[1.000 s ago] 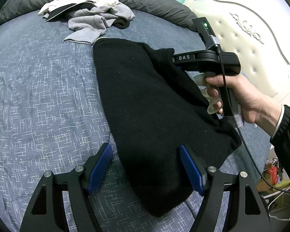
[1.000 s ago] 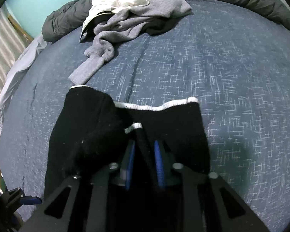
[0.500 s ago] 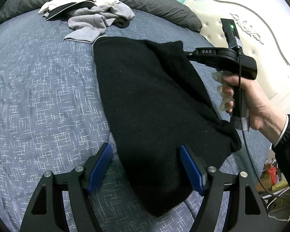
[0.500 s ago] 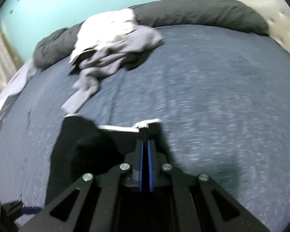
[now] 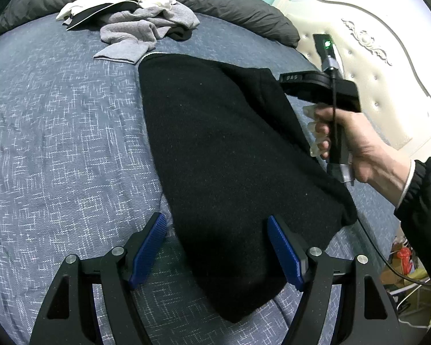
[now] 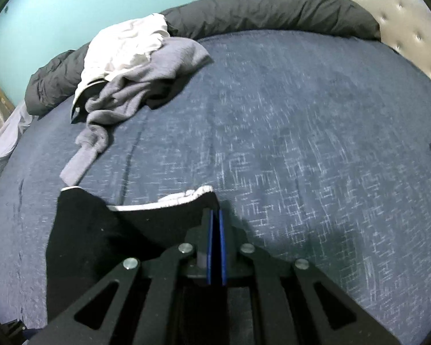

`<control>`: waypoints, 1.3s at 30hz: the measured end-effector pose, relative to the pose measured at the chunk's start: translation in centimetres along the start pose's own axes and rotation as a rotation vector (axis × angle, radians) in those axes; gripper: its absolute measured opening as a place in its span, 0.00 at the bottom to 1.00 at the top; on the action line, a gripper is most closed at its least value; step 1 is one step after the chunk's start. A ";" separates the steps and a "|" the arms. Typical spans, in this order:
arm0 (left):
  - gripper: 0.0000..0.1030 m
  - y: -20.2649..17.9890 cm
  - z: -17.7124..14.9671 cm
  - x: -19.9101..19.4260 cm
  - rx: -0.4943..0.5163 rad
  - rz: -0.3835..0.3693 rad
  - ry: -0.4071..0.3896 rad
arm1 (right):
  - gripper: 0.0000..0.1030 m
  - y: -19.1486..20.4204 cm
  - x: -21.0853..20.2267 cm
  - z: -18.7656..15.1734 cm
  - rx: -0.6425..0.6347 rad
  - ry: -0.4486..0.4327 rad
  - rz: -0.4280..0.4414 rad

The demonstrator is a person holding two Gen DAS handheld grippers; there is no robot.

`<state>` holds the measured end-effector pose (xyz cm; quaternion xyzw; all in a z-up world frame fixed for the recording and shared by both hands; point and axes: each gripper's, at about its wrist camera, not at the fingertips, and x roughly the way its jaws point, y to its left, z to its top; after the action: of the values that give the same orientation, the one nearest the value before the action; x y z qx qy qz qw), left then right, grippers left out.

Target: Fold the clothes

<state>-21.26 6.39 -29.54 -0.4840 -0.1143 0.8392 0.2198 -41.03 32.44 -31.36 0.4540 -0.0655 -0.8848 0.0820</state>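
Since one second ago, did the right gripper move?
Yes. In the left wrist view the right gripper, shut on the black garment, has drifted right, toward the white headboard and away from the grey clothes pile.

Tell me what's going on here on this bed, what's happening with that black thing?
A person is folding a black garment on the blue bedspread, a handheld gripper in each hand. The right gripper is shut on the garment's white-trimmed edge, lifting it off the bed. The left gripper hangs open over the garment's near end, holding nothing. A pile of grey and white clothes waits at the far side, unfolded.
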 end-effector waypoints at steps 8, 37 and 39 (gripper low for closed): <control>0.75 -0.1 0.0 0.0 -0.006 0.001 0.004 | 0.07 -1.4 -3.3 0.7 0.083 -0.078 0.126; 0.75 -0.2 0.1 0.1 -0.004 0.004 0.005 | 0.05 0.9 -2.9 -1.5 -0.037 0.014 0.122; 0.75 -0.2 0.1 0.2 -0.003 0.003 0.005 | 0.05 1.0 -1.8 -1.6 -0.062 0.048 0.081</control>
<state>-21.40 6.62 -29.52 -0.4864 -0.1142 0.8383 0.2182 -38.62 31.77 -30.66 0.4694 -0.0546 -0.8711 0.1333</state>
